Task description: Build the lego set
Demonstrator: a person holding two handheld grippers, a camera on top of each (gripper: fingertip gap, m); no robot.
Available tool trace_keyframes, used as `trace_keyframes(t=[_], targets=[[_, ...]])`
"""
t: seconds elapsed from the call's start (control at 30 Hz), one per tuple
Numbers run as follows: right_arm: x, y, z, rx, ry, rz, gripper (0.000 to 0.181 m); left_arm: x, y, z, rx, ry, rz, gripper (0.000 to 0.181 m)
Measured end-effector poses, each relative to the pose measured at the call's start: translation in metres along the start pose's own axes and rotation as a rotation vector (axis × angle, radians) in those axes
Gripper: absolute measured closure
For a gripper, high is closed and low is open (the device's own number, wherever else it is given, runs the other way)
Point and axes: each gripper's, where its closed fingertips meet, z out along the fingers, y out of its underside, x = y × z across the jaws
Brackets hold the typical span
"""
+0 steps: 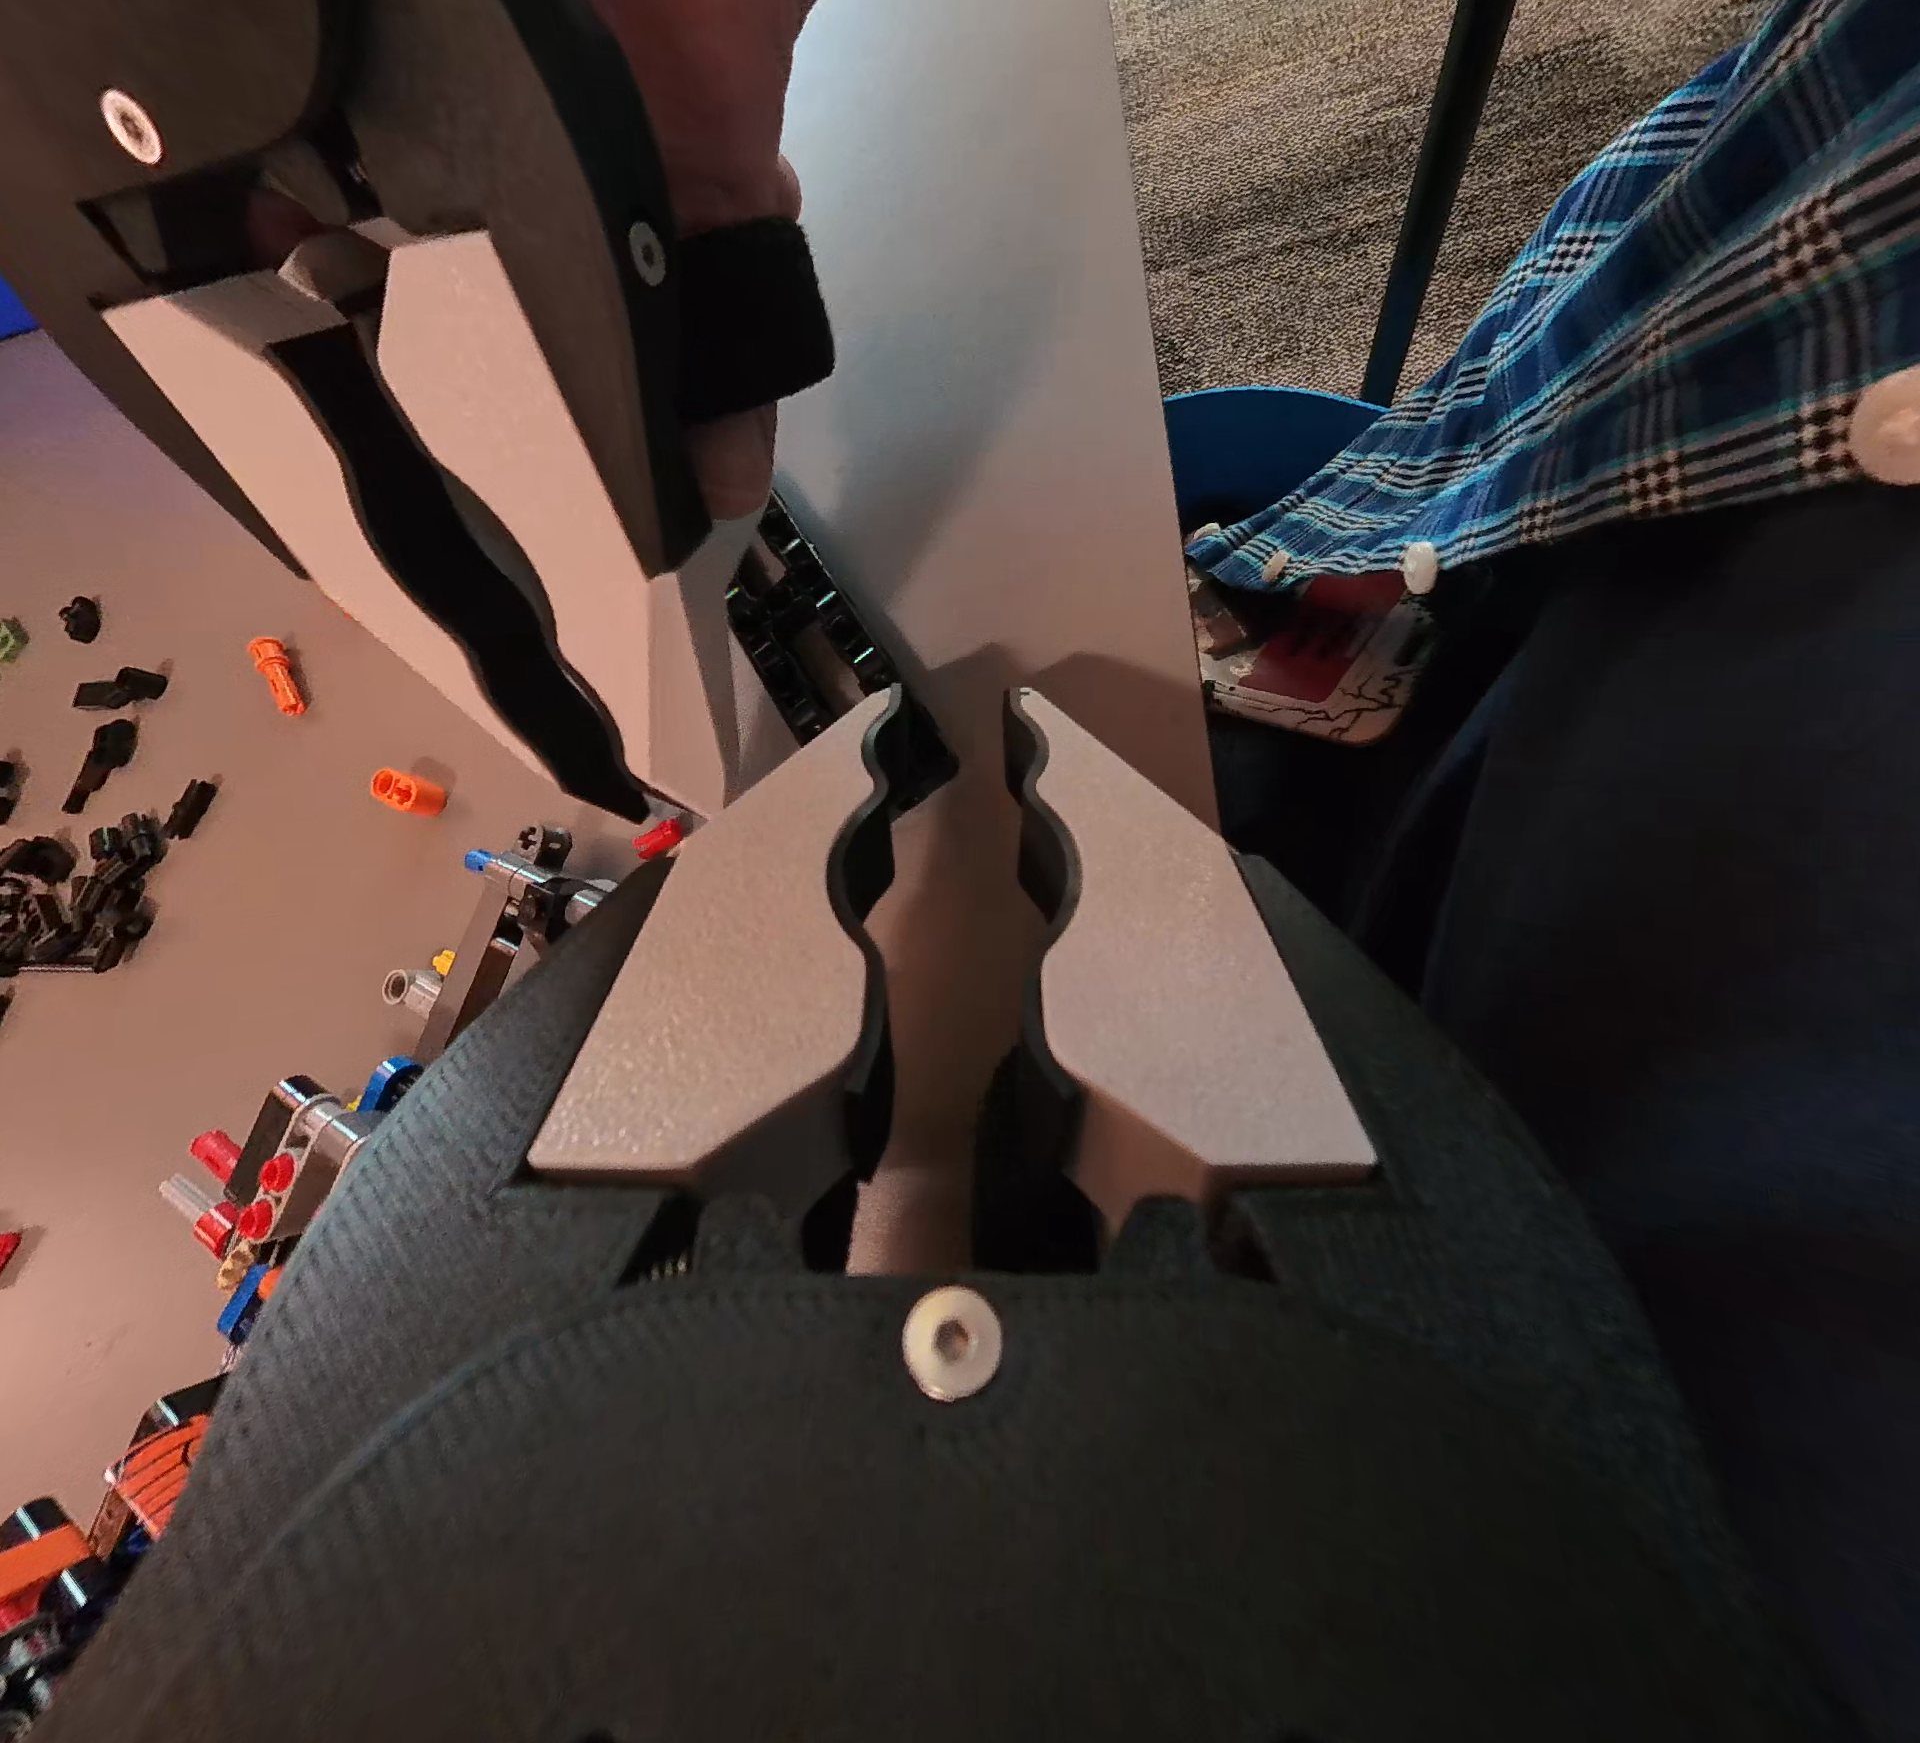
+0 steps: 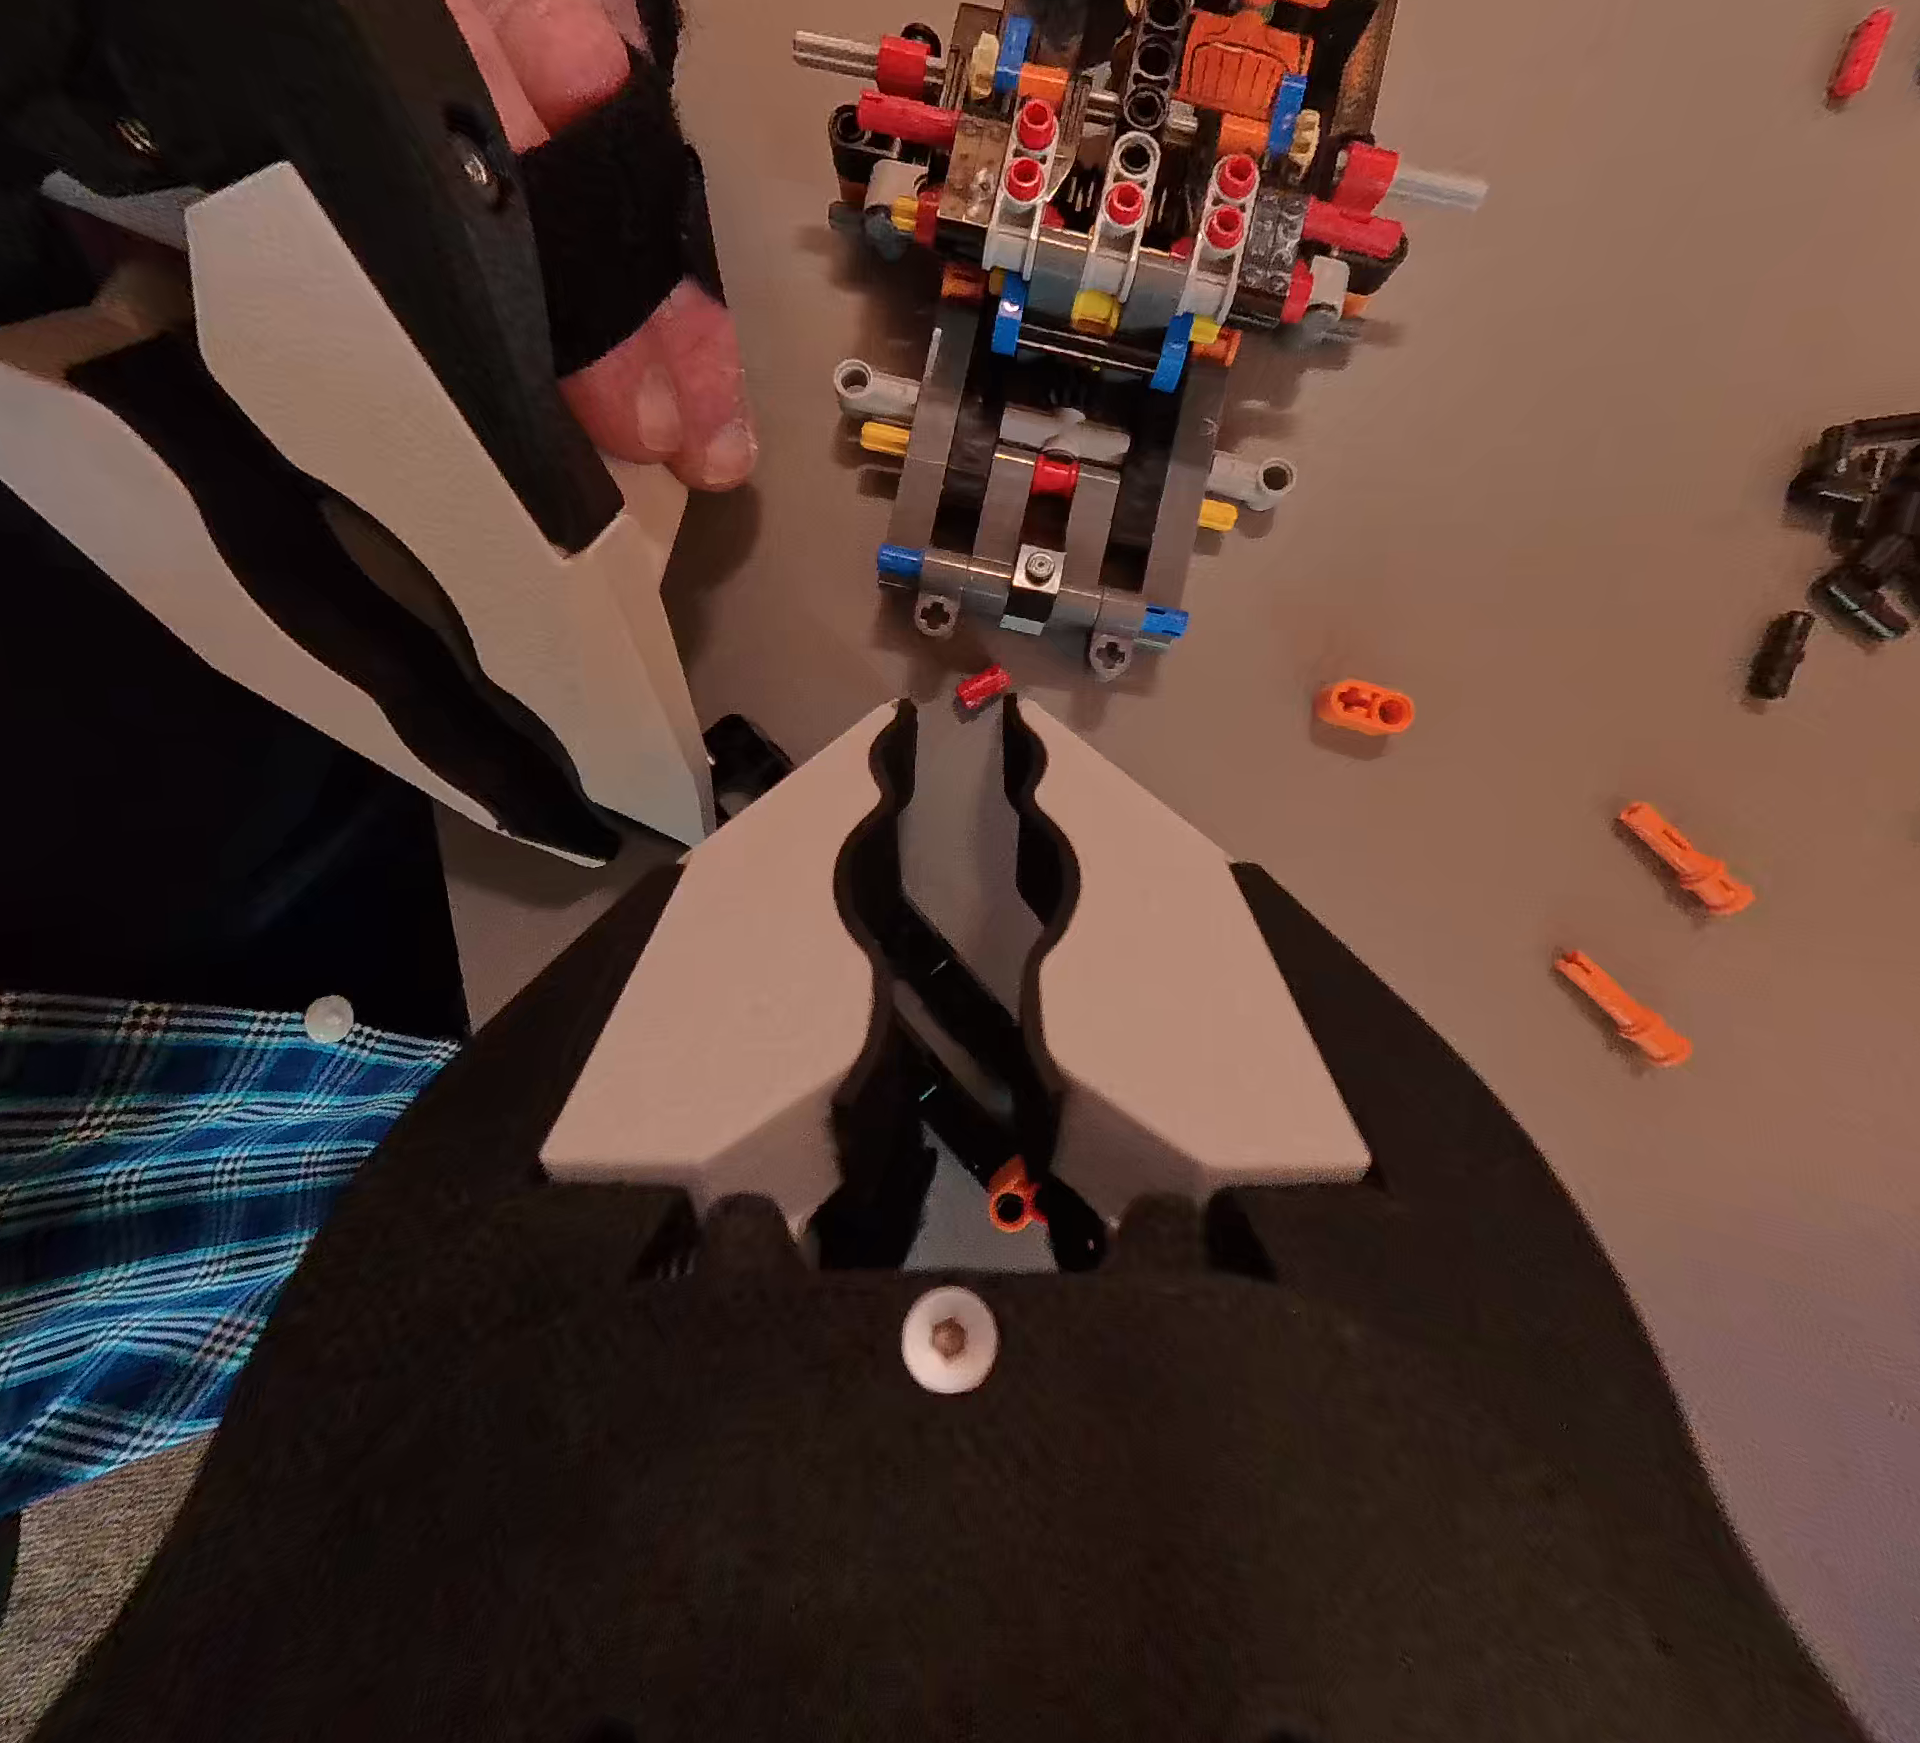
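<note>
The part-built lego model, grey, black, red and orange, lies on the table ahead of my right gripper, whose jaws are open. A small red pin lies just past its tips. A long black beam with an orange pin on it lies on the table under this gripper, seen through the gap. My left gripper is open at the table's near edge. The black beam ends by its left fingertip, not between the jaws. The right gripper hangs over the red pin.
An orange connector, two orange pins and a pile of black pieces lie to the right. The table edge is beside a person's plaid shirt and carpet floor. The grippers' ends are close to 6 centimetres from one another. To the orange connector: right tips about 6 centimetres, left tips about 12 centimetres.
</note>
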Motion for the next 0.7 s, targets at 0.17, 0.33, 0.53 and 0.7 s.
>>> trace_keyframes(t=[0.17, 0.33, 0.53, 0.7], targets=[[0.0008, -0.0037, 0.0002, 0.008, 0.023, 0.043, 0.168, -0.0001, -0.0004, 0.0005, 0.000, 0.000, 0.000, 0.163], [0.0029, -0.0016, 0.0031, 0.013, 0.089, 0.103, 0.167, 0.0000, -0.0008, 0.0011, 0.001, 0.004, -0.002, 0.163], [0.0029, 0.0000, 0.0026, 0.034, 0.131, 0.134, 0.178, 0.0004, -0.0011, 0.0017, 0.001, 0.007, -0.001, 0.163], [0.0044, 0.0020, 0.0006, 0.037, 0.139, 0.143, 0.178, 0.0003, -0.0009, 0.0016, 0.001, 0.002, 0.003, 0.162]])
